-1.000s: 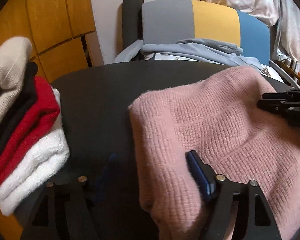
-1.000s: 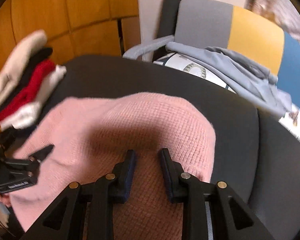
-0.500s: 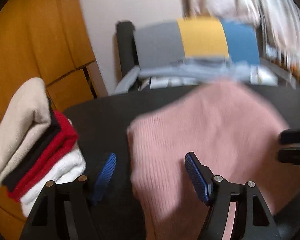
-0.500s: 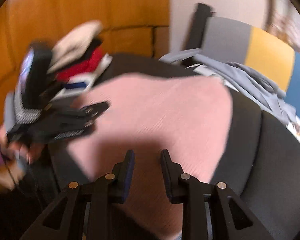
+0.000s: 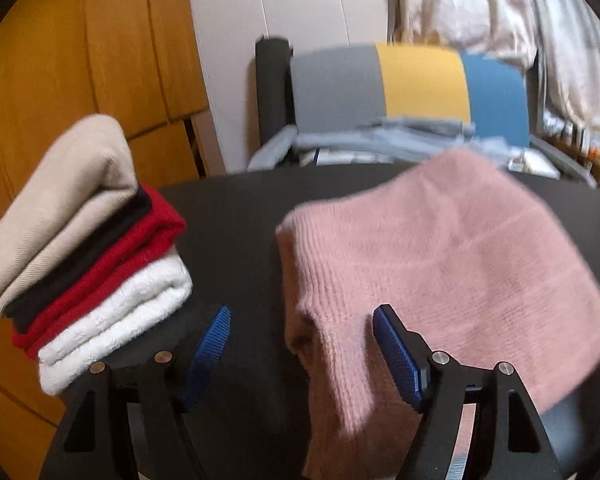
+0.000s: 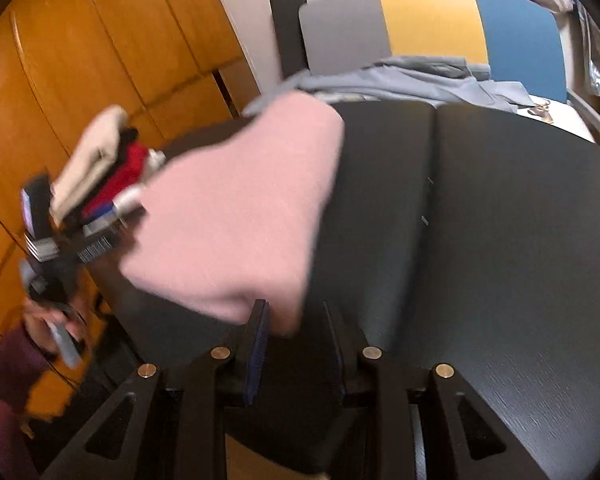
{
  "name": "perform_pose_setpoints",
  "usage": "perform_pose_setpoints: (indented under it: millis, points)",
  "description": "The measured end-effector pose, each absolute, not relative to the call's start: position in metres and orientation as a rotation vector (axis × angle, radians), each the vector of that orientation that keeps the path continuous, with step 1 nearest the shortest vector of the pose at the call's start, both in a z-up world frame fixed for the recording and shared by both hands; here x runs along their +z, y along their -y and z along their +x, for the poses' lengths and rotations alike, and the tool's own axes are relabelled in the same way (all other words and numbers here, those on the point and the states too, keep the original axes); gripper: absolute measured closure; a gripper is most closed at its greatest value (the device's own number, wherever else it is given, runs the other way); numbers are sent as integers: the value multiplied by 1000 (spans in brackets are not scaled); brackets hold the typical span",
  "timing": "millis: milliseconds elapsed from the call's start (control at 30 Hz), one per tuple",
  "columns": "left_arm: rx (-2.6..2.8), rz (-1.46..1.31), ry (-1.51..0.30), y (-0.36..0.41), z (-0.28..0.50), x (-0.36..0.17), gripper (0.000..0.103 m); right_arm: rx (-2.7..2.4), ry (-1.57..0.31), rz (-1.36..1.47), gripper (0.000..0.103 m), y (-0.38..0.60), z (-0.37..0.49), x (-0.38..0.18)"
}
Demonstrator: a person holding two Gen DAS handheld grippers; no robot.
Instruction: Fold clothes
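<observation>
Pink sweater (image 5: pixel 440 264) folded on black table (image 6: pixel 500 220); left tool (image 5: pixel 300 344) wide, right tool (image 6: pixel 296 320) narrow, both empty.

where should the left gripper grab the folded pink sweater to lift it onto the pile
Probably the near left corner of the pink sweater, where its folded edge is thick and overhangs the black table toward the camera. The left gripper is open with that edge between its fingers, so come straight in from the near side and close across the layers. The stack of folded clothes sits just to its left.
</observation>
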State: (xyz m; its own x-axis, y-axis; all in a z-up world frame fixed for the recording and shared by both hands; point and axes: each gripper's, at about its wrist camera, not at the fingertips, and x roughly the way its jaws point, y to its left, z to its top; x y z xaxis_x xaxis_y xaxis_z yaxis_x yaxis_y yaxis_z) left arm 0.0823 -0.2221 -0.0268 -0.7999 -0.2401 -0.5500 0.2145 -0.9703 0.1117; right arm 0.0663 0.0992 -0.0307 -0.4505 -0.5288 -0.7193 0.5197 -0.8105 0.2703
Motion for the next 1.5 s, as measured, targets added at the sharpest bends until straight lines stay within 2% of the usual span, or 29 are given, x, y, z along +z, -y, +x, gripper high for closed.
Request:
perform_pose_setpoints:
  millis: [300, 333, 467, 533, 667, 733, 800, 867, 1033, 1133, 1233, 1333, 1433, 1500]
  points:
    - [-2714, 998, 27, 222, 75, -54, 26, -2315, -326, 1048, 75, -43, 71, -51]
    - [-2708, 1006, 16, 225, 75, -57, 24, -2330, -337, 1044, 82, -43, 70, -52]
    - [-2678, 1027, 25, 229, 73, -64, 15, -2403, -151, 1069, 94, -74, 66, -42]
    - [-2672, 1028, 12, 230, 71, -67, 13, -2435, -157, 1116, 100, -88, 63, -51]
    - [-2664, 1034, -61, 234, 70, -70, 10, -2378, 3, 1044, 100, -99, 63, -38]
    - [-2667, 1041, -97, 237, 71, -70, 10, -2346, 81, 1007, 84, -104, 63, -31]
    - [-2668, 1039, -114, 237, 72, -71, 10, -2311, 157, 969, 84, -109, 63, -25]
    - [-2664, 1036, -123, 237, 72, -71, 9, -2279, 70, 929, 84, -87, 61, -20]
    - [-2653, 1016, -28, 233, 74, -68, 5, -2226, -317, 985, 88, -39, 64, -49]
    - [-2662, 1009, 38, 232, 77, -65, 4, -2190, -249, 1028, 85, -48, 64, -45]
    - [-2680, 1022, 0, 238, 80, -55, 5, -2149, -172, 1079, 83, -57, 59, -32]
    - [-2723, 920, -76, 252, 84, -29, 5, -2220, -123, 966, 79, -63, 45, -4]
    - [-2753, 831, -129, 265, 71, -3, 5, -2230, -124, 901, 79, -46, 11, 16]
    - [-2744, 863, -73, 264, 46, 4, 5, -2224, -179, 864, 79, -19, -18, 23]
